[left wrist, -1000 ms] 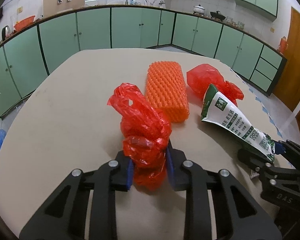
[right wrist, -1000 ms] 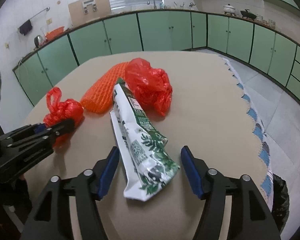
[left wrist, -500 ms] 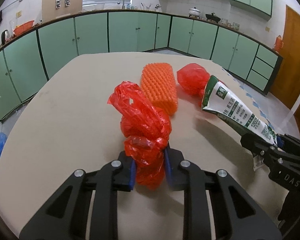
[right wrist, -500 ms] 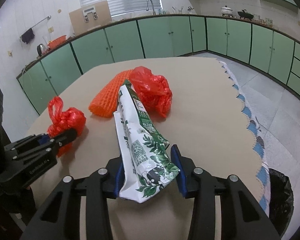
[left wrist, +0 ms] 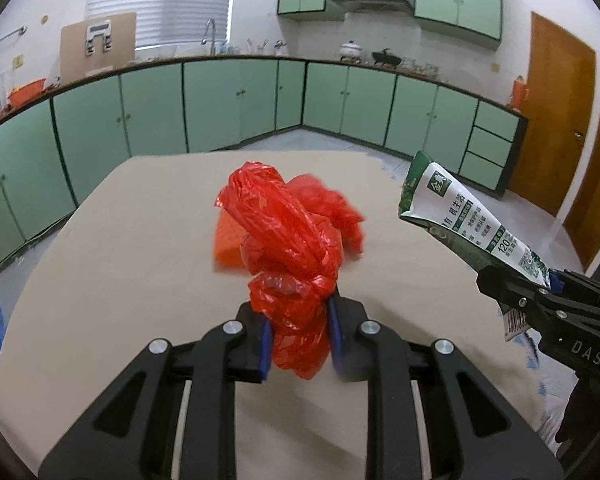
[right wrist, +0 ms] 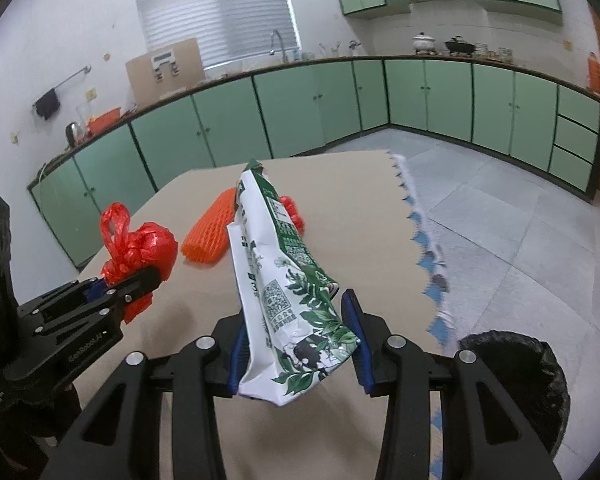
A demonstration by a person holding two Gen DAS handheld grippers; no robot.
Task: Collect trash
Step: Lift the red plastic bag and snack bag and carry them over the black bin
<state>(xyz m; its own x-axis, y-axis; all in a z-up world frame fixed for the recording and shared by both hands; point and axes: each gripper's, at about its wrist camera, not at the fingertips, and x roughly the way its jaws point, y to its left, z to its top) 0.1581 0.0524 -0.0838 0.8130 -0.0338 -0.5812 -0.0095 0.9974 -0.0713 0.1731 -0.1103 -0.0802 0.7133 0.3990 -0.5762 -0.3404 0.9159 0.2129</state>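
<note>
Trash was clamped in both tongs: red bag point(left wrist: 296, 276) in the left gripper point(left wrist: 298, 334), green-white packet point(right wrist: 284, 284) in the right gripper point(right wrist: 296, 344), above the table point(left wrist: 120, 248).

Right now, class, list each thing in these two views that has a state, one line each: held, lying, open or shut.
Left gripper: shut on the knotted red bag.
Knotted red bag: held, lifted off the table.
Right gripper: shut on the green-and-white packet.
Green-and-white packet: held, raised.
Orange foam net: lying on the table.
Second red bag: lying, mostly hidden.
Black-lined bin: open.
</note>
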